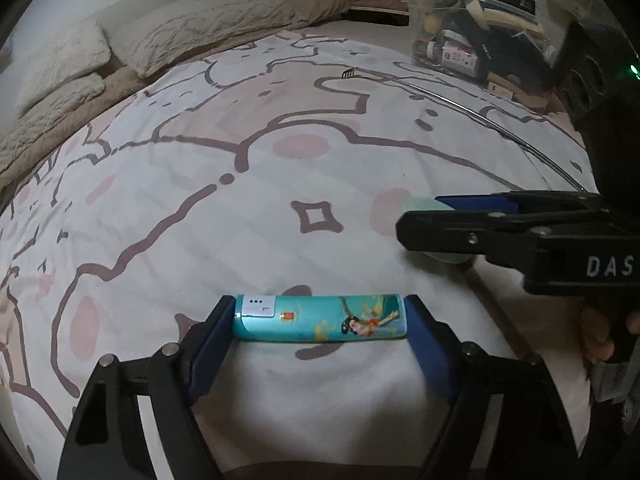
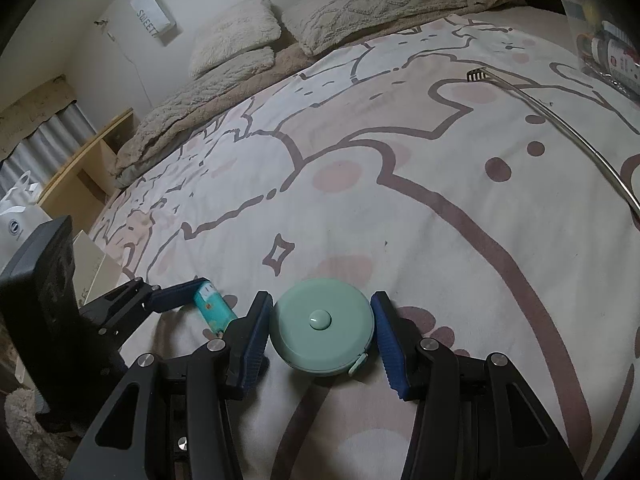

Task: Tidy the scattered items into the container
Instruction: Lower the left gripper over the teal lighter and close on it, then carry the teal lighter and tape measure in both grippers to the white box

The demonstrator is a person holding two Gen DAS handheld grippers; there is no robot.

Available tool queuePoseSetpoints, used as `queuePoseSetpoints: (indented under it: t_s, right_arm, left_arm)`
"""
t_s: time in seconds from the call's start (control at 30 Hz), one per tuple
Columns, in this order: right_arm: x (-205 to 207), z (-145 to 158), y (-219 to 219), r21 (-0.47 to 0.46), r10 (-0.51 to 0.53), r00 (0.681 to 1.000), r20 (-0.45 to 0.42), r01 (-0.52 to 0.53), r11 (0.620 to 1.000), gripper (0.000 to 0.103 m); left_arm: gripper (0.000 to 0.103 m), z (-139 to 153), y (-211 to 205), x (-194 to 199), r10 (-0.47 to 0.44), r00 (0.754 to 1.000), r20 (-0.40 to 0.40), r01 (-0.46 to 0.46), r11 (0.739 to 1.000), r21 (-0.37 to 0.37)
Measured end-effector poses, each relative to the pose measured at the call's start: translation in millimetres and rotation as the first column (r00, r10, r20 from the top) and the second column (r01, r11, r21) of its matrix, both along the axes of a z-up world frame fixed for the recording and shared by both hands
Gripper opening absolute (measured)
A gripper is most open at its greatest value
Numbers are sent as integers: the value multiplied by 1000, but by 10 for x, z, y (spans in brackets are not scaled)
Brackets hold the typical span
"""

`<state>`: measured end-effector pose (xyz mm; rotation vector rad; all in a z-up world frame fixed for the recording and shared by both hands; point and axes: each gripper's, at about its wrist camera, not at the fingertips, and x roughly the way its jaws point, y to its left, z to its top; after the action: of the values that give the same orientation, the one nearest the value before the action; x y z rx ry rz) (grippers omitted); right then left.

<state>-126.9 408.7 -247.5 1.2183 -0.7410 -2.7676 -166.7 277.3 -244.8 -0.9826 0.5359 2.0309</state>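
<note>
A teal printed lighter [image 1: 320,317] lies crosswise on the bed between the fingers of my left gripper [image 1: 320,320]; the pads touch both its ends. A round mint-green tape measure [image 2: 322,327] sits on the bedspread between the fingers of my right gripper [image 2: 322,332], both pads against its rim. The right gripper also shows in the left wrist view [image 1: 432,232], to the right of the lighter. The lighter shows in the right wrist view [image 2: 212,307], held by the left gripper [image 2: 200,300]. A clear plastic container [image 1: 476,28] with several items stands at the far right of the bed.
A long metal back scratcher [image 1: 460,104] lies on the patterned bedspread [image 1: 240,200] between the grippers and the container; it also shows in the right wrist view [image 2: 560,120]. Pillows [image 1: 192,28] and a beige blanket lie at the head of the bed. A wooden shelf [image 2: 88,164] stands beside the bed.
</note>
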Motion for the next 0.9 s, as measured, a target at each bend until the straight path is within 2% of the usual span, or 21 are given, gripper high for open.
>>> queuePoseSetpoints:
  t_s: [0.23,0.5,0.9]
  right_arm:
    - [0,-5,-3,3,1,1000,1,-1,1000,51]
    - [20,10,-36,20,7,1000,-6,-7,1000,51]
    - [88,93,-236,94,75,997,-34,-71,993,51]
  left_arm:
    - [82,8,-25,48,26,1000,1,-26,1000,-5]
    - [82,39,-124,84,109,994,1,-109,994,-9]
    - [82,232,-455,102,260,965,-6,-260,965,45]
